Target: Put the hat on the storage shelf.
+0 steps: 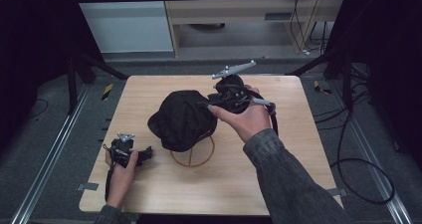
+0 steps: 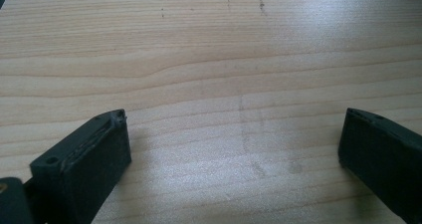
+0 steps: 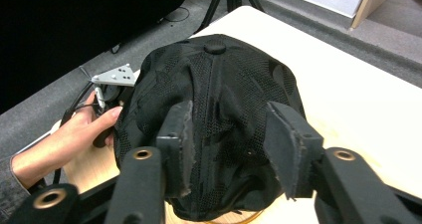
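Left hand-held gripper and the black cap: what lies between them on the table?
Bare wood. In the high view, table separates the left hand-held gripper from the black cap on its wire stand.

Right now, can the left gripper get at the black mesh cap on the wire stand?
Probably yes: the left gripper rests beside the black mesh cap, jaws open over bare wooden table, nothing between.

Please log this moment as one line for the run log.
right gripper: open at black cap | cap: on wire stand | left gripper: open, over table

A light wooden table (image 1: 278, 174) stands on grey floor (image 1: 50, 99) before a pale cabinet (image 1: 239, 15).
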A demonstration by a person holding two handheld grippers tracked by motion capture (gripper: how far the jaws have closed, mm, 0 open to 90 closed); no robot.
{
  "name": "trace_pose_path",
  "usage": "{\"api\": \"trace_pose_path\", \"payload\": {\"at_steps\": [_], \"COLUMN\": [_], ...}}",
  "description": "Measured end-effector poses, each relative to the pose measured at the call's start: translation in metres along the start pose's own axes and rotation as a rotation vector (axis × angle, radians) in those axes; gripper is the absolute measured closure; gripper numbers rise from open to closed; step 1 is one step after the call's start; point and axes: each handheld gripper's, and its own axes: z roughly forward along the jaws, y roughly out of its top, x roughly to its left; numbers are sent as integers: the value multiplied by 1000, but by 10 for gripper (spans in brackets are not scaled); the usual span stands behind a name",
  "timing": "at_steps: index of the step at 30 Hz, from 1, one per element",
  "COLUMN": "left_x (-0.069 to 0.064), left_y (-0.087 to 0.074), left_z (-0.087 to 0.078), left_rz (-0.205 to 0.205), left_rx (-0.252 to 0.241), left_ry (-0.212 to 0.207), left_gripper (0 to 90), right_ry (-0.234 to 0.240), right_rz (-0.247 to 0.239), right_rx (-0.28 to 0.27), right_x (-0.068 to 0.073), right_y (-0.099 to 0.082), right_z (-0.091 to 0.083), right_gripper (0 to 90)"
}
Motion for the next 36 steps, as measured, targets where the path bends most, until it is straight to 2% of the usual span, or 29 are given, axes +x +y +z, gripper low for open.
{"api": "trace_pose_path", "payload": {"at_steps": [14,32,36], "left_x": [0,0,0], "left_y": [0,0,0], "left_z": [0,0,0], "left_rz": [0,1,0], "left_rx": [0,0,0], "left_ry": [0,0,0], "left_gripper": [0,0,0], "right_ry": [-31,-103,-117], "right_rz": [-2,12,-15], "right_rx": [-12,-29,-39], "right_x": [0,-6,-9], "right_y": [-2,-5,-8], "right_z": [-13,-25,-29], "right_gripper": [374,123,86]}}
